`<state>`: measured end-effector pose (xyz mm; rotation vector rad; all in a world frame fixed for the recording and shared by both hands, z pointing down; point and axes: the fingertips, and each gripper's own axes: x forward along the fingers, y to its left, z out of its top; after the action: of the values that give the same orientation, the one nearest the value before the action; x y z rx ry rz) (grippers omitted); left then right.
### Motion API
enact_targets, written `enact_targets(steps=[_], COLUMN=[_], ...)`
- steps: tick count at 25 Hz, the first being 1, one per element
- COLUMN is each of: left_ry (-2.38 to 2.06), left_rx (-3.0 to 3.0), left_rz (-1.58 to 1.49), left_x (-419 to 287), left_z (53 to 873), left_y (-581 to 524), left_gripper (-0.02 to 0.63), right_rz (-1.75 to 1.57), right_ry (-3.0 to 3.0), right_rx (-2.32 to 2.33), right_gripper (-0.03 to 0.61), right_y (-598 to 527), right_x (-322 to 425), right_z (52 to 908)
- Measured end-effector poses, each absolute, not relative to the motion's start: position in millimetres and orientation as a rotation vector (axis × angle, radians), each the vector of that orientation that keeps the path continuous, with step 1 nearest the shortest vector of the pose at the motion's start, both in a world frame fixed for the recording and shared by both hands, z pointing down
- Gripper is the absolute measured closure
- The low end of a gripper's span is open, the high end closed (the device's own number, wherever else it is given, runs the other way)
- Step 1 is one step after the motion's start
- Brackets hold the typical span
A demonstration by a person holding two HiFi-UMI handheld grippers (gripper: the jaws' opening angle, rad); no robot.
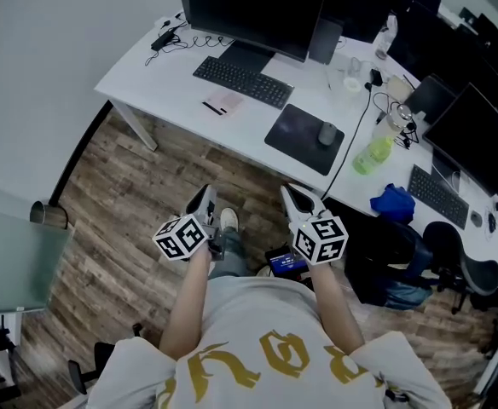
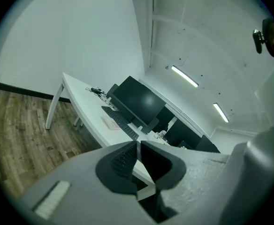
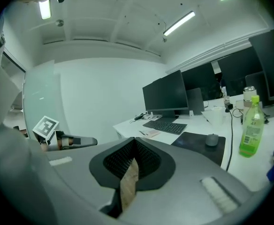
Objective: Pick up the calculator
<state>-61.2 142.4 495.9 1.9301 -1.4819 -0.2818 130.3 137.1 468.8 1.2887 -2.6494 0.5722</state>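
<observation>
The calculator is a small pinkish slab on the white desk, just in front of the black keyboard, with a dark pen beside it. It also shows as a pale patch in the left gripper view, calculator, and in the right gripper view, calculator. My left gripper and right gripper are held close to my body over the wood floor, well short of the desk. Both have their jaws together and nothing between them.
A monitor stands behind the keyboard. A mouse lies on a dark pad. A green bottle, cables and a blue cloth sit to the right. A black chair is near my right side.
</observation>
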Motion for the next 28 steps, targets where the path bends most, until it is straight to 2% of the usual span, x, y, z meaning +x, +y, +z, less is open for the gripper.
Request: enact_targets(steps=[4, 20, 28], left_ry=[-1.477, -1.338, -1.215], left_rx=[1.883, 1.685, 1.603], left_rz=[-0.281, -0.332, -0.293], left_x=[-76.4, -169.0, -182.9], left_z=[506.6, 566.4, 601.0], left_y=[121.9, -102.3, -159.6], left_gripper=[0.518, 0.511, 0.508], right_rz=[0.558, 0.636, 0.675], right_ry=[-2.628, -2.433, -2.351], right_rx=[1.273, 1.315, 1.327], right_gripper=[0.554, 0.555, 0.555], right_y=[117.1, -83.0, -141.1], right_x=[120.6, 53.0, 25.1], right_z=[475.5, 527.0, 547.4])
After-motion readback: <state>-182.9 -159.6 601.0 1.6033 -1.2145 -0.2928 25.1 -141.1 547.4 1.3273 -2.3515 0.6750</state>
